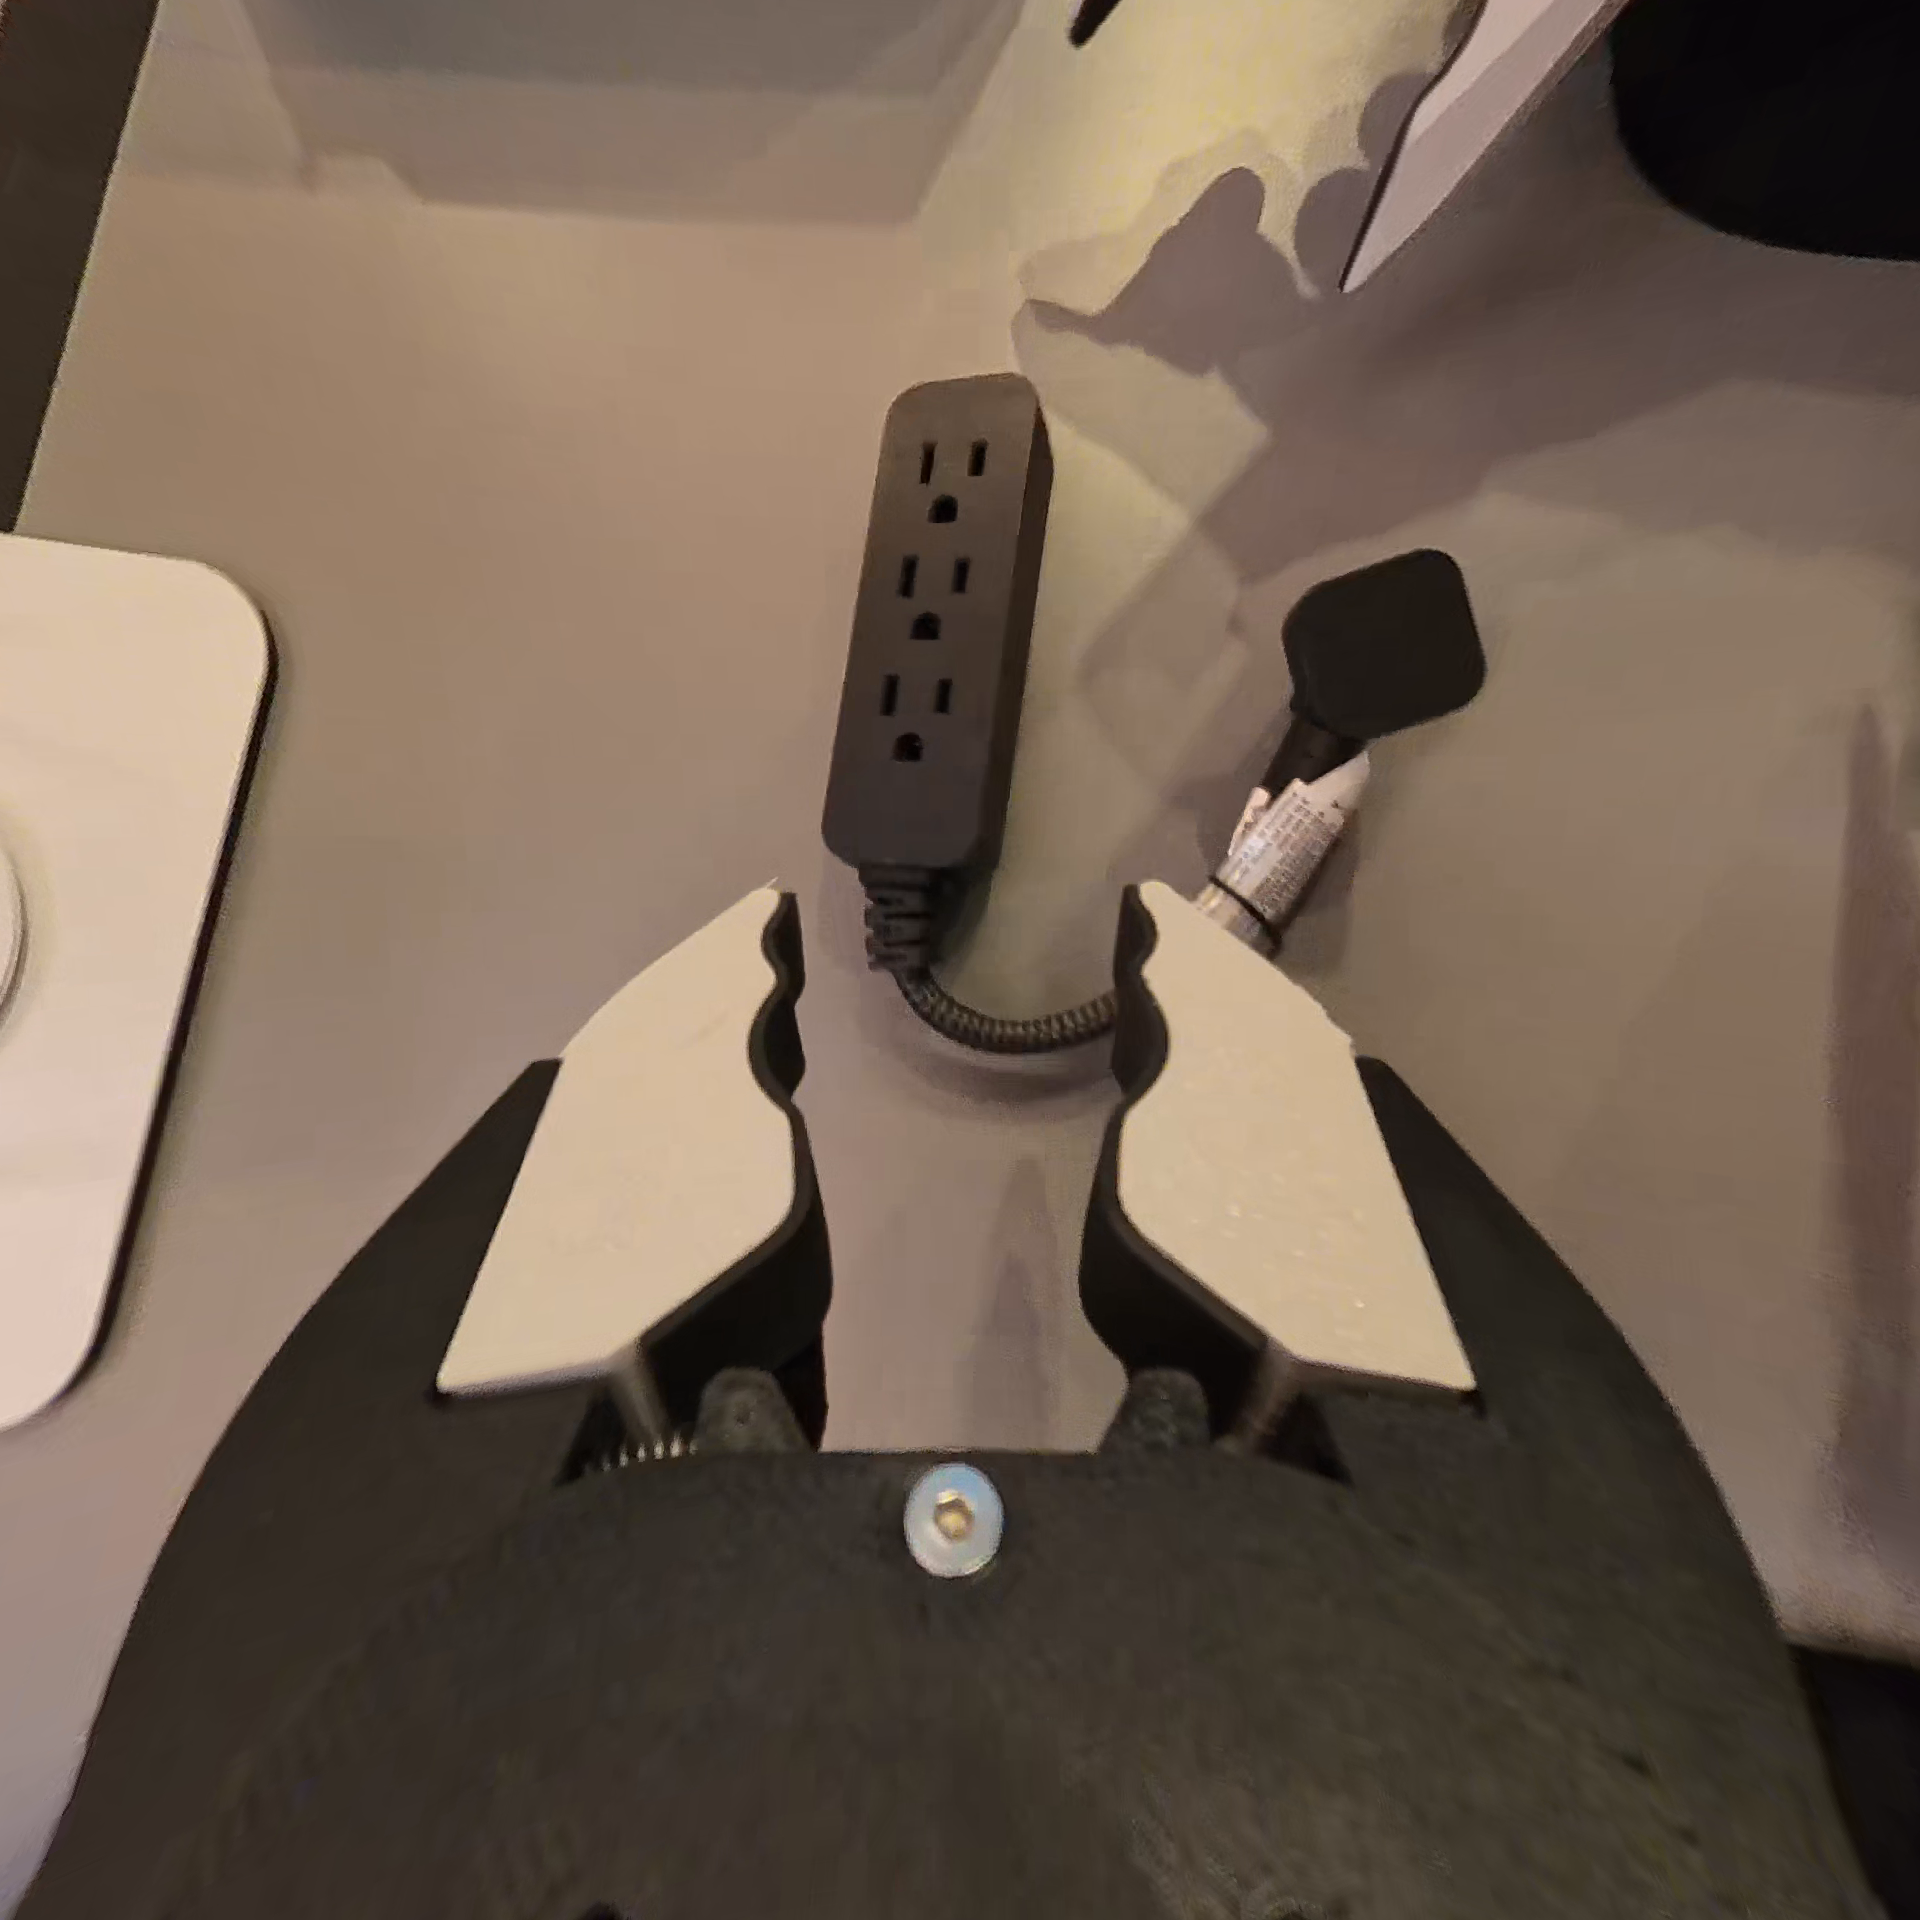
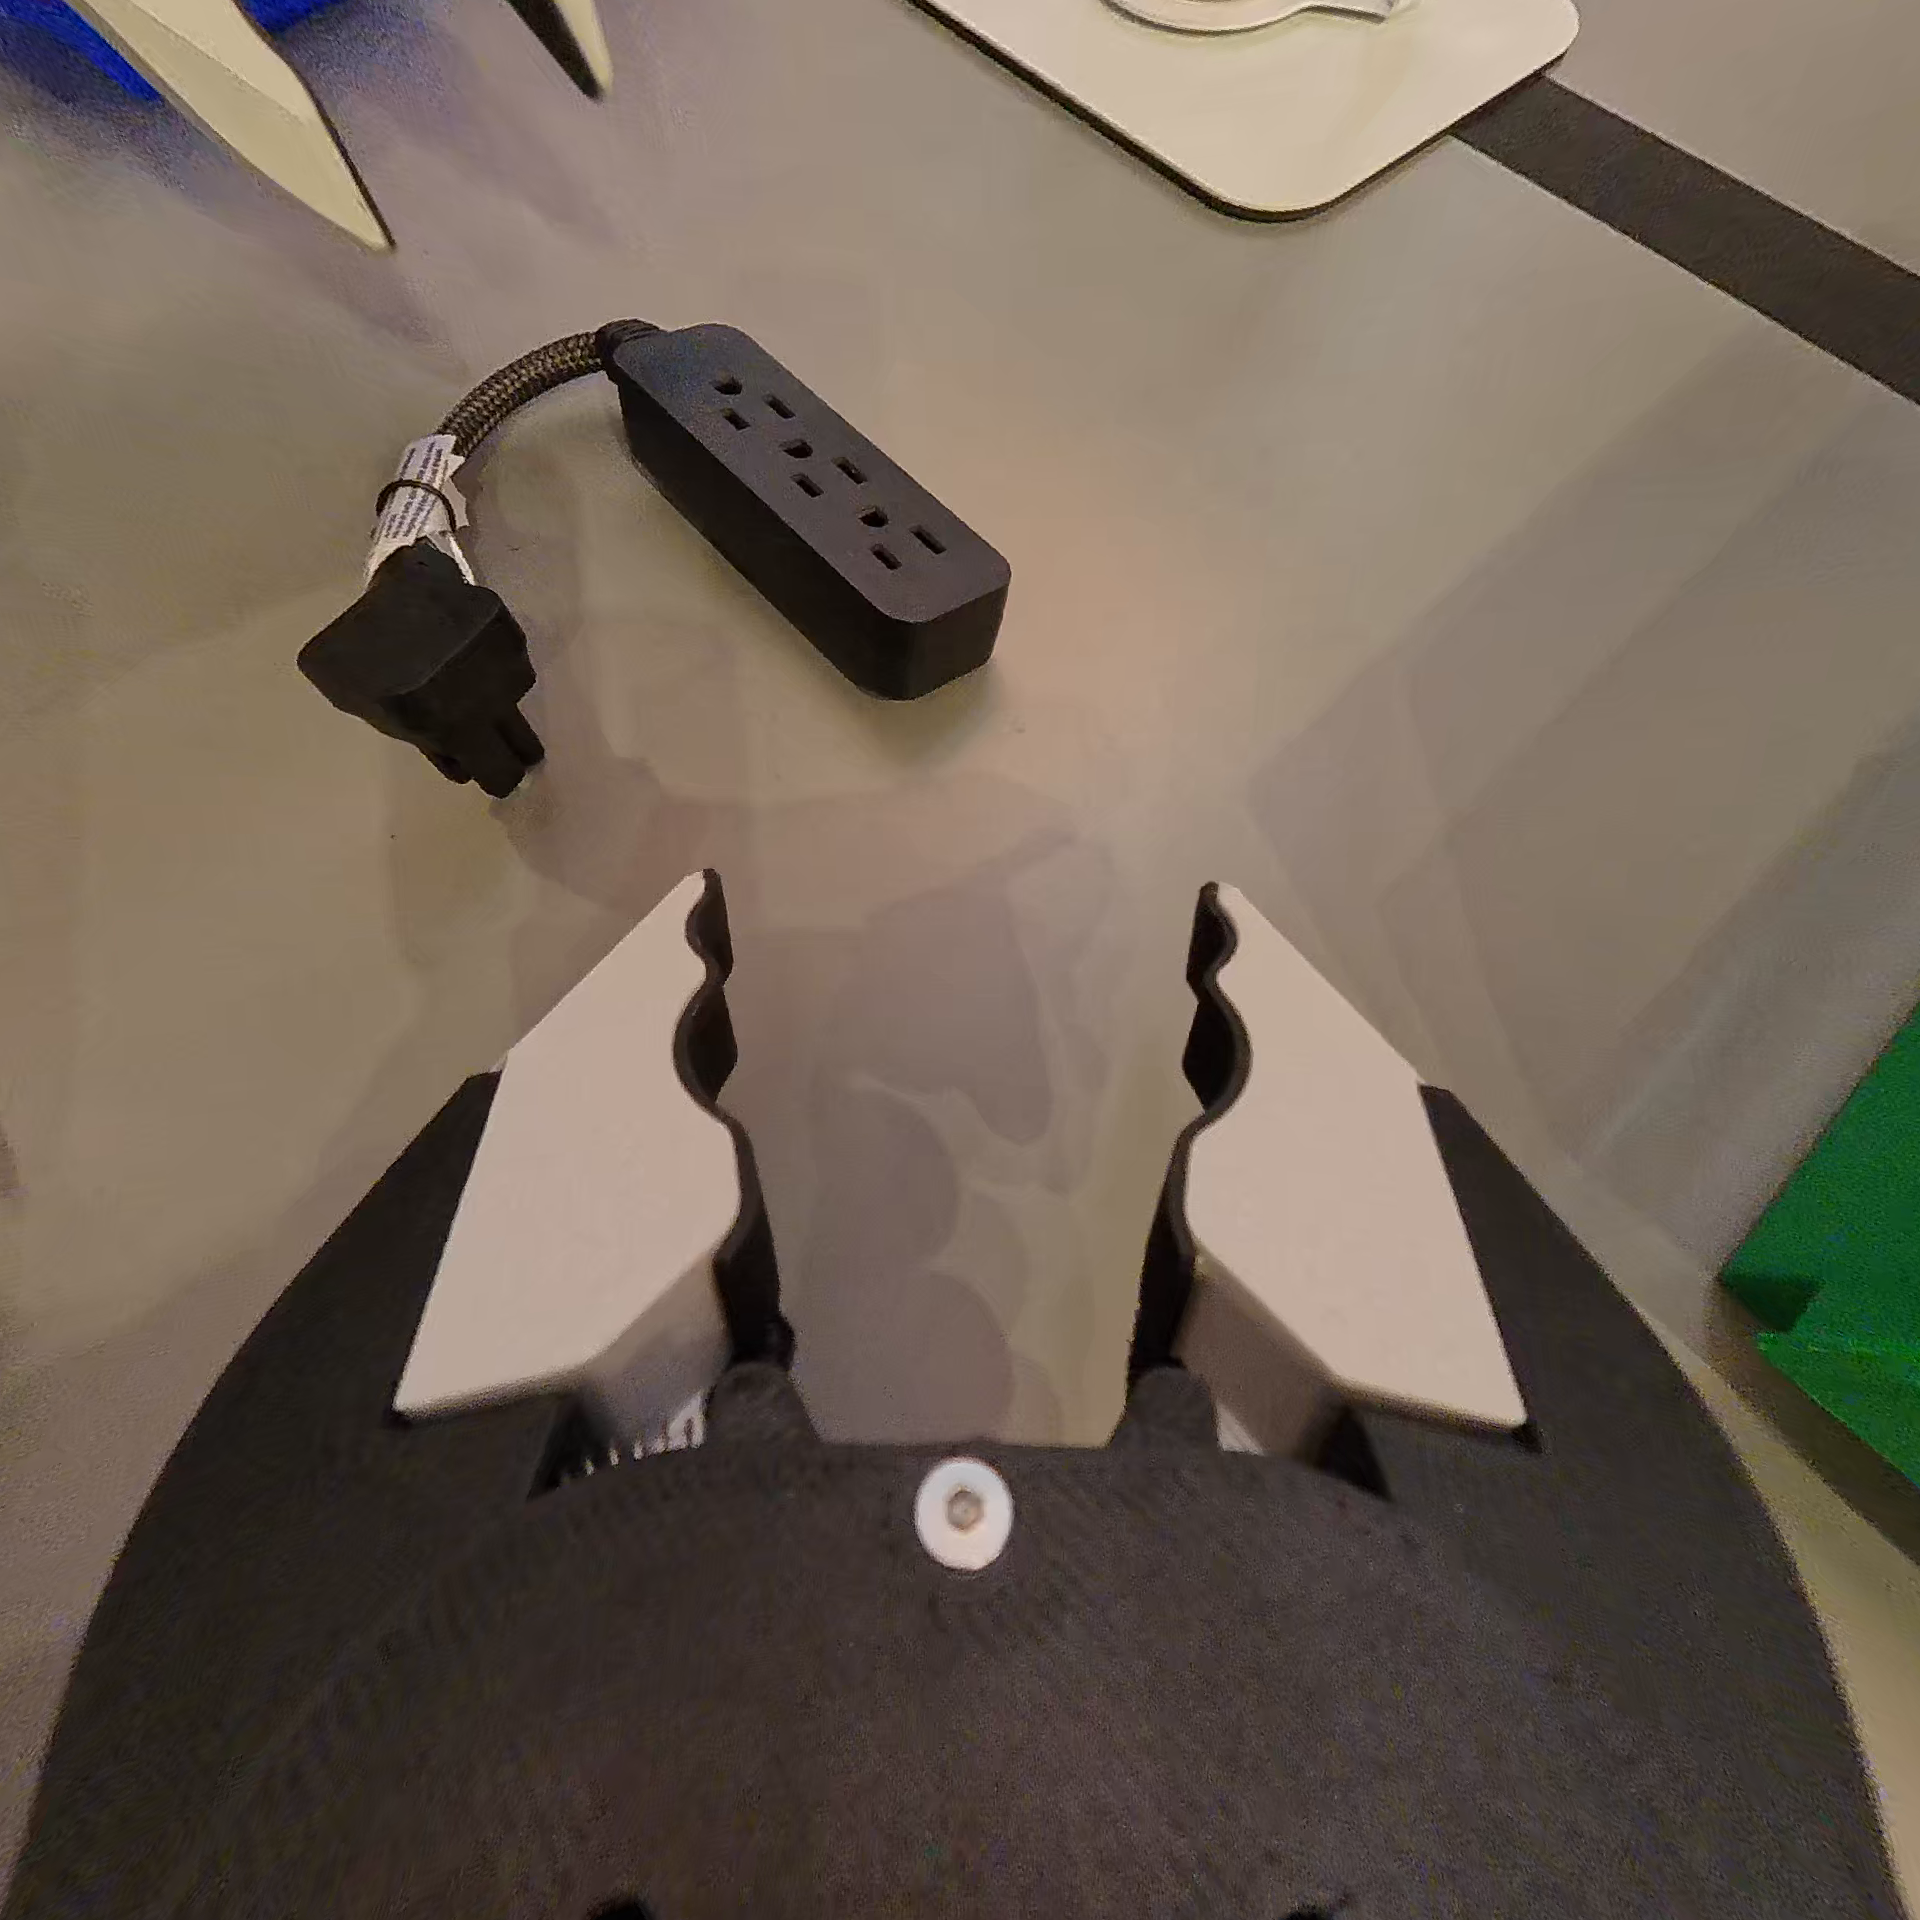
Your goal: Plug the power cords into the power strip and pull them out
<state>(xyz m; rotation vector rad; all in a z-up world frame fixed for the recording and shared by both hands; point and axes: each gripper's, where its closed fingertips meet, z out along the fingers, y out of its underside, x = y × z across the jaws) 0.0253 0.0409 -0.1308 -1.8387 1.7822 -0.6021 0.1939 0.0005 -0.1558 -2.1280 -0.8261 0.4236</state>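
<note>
A black three-outlet power strip (image 1: 940, 623) lies flat on the grey table, all outlets empty. Its short braided cord (image 1: 997, 1003) curls back to its own black plug (image 1: 1382, 649), which lies on the table to the strip's right with a white tag on the cord. My left gripper (image 1: 961, 914) is open and empty, its tips just short of the strip's cord end, above the cord. In the right wrist view the strip (image 2: 810, 499) and plug (image 2: 426, 665) lie ahead and to the left. My right gripper (image 2: 956, 894) is open and empty, apart from both.
A white rounded mat (image 1: 114, 935) lies at the left, also shown far right in the right wrist view (image 2: 1299, 94). A green block (image 2: 1839, 1278) sits at the right edge. The left gripper's fingers (image 2: 270, 135) show at top left. A dark table edge strip (image 2: 1704, 239) runs far right.
</note>
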